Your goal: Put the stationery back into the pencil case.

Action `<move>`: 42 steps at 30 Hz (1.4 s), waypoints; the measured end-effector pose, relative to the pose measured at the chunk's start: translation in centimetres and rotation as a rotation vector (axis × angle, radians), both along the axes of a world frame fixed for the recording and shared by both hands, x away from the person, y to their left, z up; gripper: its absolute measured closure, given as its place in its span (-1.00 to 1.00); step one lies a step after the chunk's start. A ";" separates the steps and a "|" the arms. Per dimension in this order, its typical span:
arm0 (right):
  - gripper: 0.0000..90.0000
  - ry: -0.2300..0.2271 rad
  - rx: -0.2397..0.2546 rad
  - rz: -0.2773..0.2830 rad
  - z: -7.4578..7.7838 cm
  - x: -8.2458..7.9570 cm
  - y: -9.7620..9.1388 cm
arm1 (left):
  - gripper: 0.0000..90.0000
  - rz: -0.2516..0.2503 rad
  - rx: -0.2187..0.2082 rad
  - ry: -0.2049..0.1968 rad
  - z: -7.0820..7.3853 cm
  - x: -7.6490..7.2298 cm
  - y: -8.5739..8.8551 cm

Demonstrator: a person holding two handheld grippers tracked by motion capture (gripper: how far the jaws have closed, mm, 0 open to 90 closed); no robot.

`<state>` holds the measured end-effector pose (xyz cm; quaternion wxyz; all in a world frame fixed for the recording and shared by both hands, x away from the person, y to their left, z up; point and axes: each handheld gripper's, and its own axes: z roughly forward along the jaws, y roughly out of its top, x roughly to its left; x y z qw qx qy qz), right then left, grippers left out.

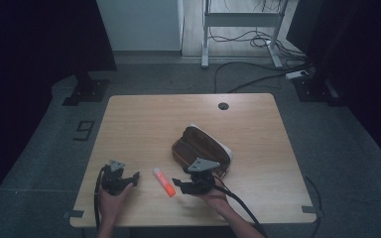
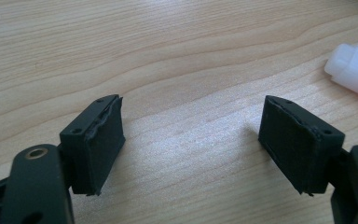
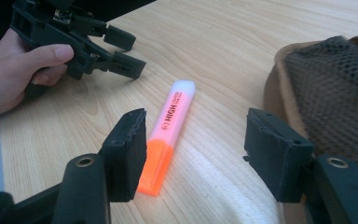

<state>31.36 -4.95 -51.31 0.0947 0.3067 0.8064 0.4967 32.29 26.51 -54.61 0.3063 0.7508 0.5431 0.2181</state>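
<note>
Orange highlighter [image 1: 164,182] is lying flat on the worktop [image 1: 144,119], between the two hands and just left of the brown pencil case [image 1: 198,144], whose mesh pocket is showing (case lying open, likely to receive the pen).

Right hand-held gripper [image 1: 187,184] is sitting low beside the highlighter's orange end, jaws standing fairly wide with nothing pinched; in the right gripper view the highlighter [image 3: 170,140] is lying just inside the left jaw, off centre, so the gripper is probably lining up to straddle the barrel.

Left hand-held gripper [image 1: 132,180] is resting on the worktop, jaws wide and empty, the highlighter's pale cap [image 2: 354,70] lying off to one side; it is probably waiting clear.
</note>
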 end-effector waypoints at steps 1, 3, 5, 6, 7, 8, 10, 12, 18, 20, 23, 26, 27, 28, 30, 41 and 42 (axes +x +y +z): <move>-0.15 0.000 0.002 0.001 -0.1 0.0 0.2 | -0.52 0.000 0.000 0.000 0.0 0.0 0.0; -0.15 0.006 0.000 0.003 -0.2 -0.1 0.5 | -0.52 0.000 0.000 0.000 0.0 0.0 0.0; -0.14 0.007 -0.006 0.003 -0.4 -0.1 0.8 | -0.52 0.000 0.000 0.000 0.0 0.0 0.0; -0.14 0.008 -0.012 0.005 -0.5 -0.1 0.9 | -0.52 0.000 0.000 0.000 0.0 0.0 0.0; -0.14 0.011 -0.017 0.006 -0.7 -0.2 1.0 | -0.52 0.000 0.000 0.000 0.0 0.0 0.0; -0.13 0.015 -0.024 0.009 -0.8 -0.2 1.2 | -0.52 0.000 0.000 0.000 0.0 0.0 0.0; -0.12 0.018 -0.036 0.017 -1.0 -0.3 1.5 | -0.52 0.000 0.000 0.000 0.0 0.0 0.0; -0.12 0.021 -0.046 0.024 -1.3 -0.3 1.8 | -0.52 0.000 -0.001 0.000 0.0 0.0 0.0; -0.09 0.024 -0.066 0.039 -1.7 -0.4 2.7 | -0.52 0.000 0.000 0.000 0.0 0.0 0.0; -0.08 0.023 -0.068 0.044 -1.8 -0.5 2.9 | -0.52 0.000 0.000 -0.001 0.0 0.0 0.0; -0.06 0.017 -0.079 0.050 -1.9 -0.6 3.3 | -0.52 0.000 0.000 0.000 0.0 0.0 0.0; -0.05 0.023 -0.083 0.067 -2.0 -0.7 3.8 | -0.52 0.000 0.000 0.000 0.0 0.0 0.0; -0.05 0.024 -0.086 0.067 -2.1 -0.8 3.9 | -0.52 0.000 0.000 -0.001 0.0 0.0 0.0; -0.04 0.026 -0.091 0.067 -2.2 -0.8 4.1 | -0.52 0.000 0.000 0.000 0.0 0.0 0.0; -0.04 0.027 -0.095 0.070 -2.3 -0.8 4.3 | -0.52 -0.001 -0.001 0.000 0.0 0.0 0.0; 0.07 0.041 -0.183 0.061 -3.3 -0.7 5.5 | -0.52 -0.001 0.000 0.000 0.0 0.0 0.0; 0.08 0.036 -0.192 0.057 -3.3 -0.7 5.5 | -0.52 -0.001 0.000 0.000 0.0 0.0 0.0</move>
